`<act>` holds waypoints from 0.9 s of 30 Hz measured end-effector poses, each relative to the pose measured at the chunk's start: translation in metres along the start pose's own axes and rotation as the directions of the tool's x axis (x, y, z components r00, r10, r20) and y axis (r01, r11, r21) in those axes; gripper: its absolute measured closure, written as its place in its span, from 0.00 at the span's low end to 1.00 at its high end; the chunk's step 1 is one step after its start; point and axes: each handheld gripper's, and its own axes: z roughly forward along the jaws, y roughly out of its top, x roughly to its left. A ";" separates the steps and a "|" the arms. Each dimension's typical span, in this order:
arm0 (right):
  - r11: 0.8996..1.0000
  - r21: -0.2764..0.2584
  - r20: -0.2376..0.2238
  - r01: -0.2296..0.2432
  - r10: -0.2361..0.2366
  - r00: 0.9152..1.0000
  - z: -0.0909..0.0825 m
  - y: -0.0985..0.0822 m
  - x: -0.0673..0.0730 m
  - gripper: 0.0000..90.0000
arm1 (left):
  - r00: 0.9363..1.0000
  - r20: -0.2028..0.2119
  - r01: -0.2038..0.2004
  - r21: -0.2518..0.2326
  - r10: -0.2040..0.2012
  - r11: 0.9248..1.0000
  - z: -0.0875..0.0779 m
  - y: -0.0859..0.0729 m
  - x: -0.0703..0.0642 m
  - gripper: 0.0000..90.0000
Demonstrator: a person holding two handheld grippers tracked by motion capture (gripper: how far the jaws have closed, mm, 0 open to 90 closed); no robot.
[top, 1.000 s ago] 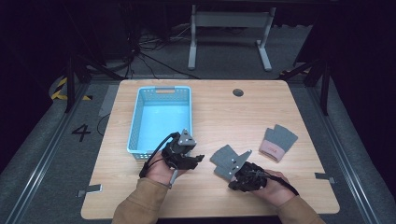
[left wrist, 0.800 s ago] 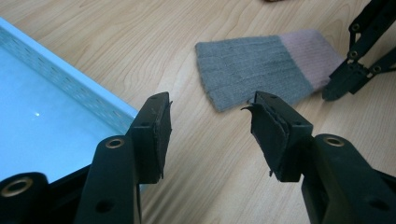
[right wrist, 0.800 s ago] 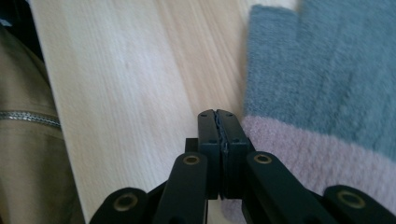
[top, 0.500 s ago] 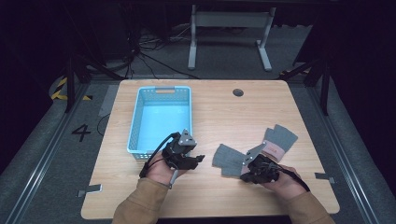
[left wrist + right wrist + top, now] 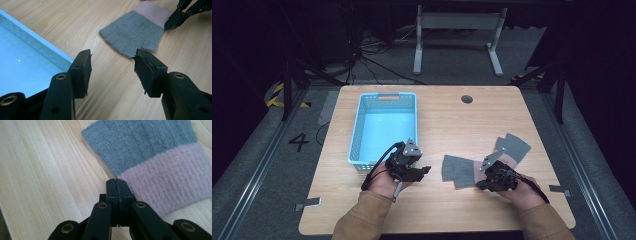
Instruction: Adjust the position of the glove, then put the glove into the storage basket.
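Note:
A grey fingerless glove (image 5: 458,170) with a pink cuff lies flat on the wooden table (image 5: 442,120). It fills the top right of the right gripper view as the glove (image 5: 145,142). My right gripper (image 5: 482,182) is shut, its tips (image 5: 117,182) at the cuff's edge, and no cloth shows between them. My left gripper (image 5: 424,171) is held half open and empty, to the left of the glove, beside the blue basket (image 5: 382,96). Its jaws (image 5: 112,57) point at the glove (image 5: 135,32), a short way off. A second grey glove (image 5: 512,146) lies to the right.
The light blue basket (image 5: 37,42) stands empty at the left half of the table, its near corner close to my left gripper. A round cable hole (image 5: 467,99) sits near the far edge. Bare wood lies between the basket and the gloves.
My right gripper has slid to the right along the table, from the glove's finger end to its pink cuff. The glove and my left gripper have stayed where they were.

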 end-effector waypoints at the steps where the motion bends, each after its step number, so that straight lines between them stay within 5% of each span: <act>1: 1.000 0.000 0.003 -0.002 0.002 1.000 0.000 -0.001 -0.001 1.00 | 1.000 -0.001 -0.001 0.000 0.001 1.000 0.000 0.000 0.000 0.53; 17: 0.999 -0.033 -0.003 -0.018 0.018 1.000 -0.012 -0.002 -0.003 1.00 | 1.000 -0.001 -0.001 0.003 0.001 1.000 0.001 0.000 0.001 0.53; 22: 0.995 -0.102 0.035 -0.005 0.008 0.999 -0.024 0.005 0.002 1.00 | 1.000 -0.004 0.002 0.006 -0.002 1.000 0.000 -0.002 0.000 0.53; 27: 0.974 -0.217 0.121 -0.059 0.087 0.989 -0.037 0.010 -0.002 1.00 | 1.000 -0.017 0.012 0.004 -0.012 1.000 -0.005 -0.006 0.001 0.53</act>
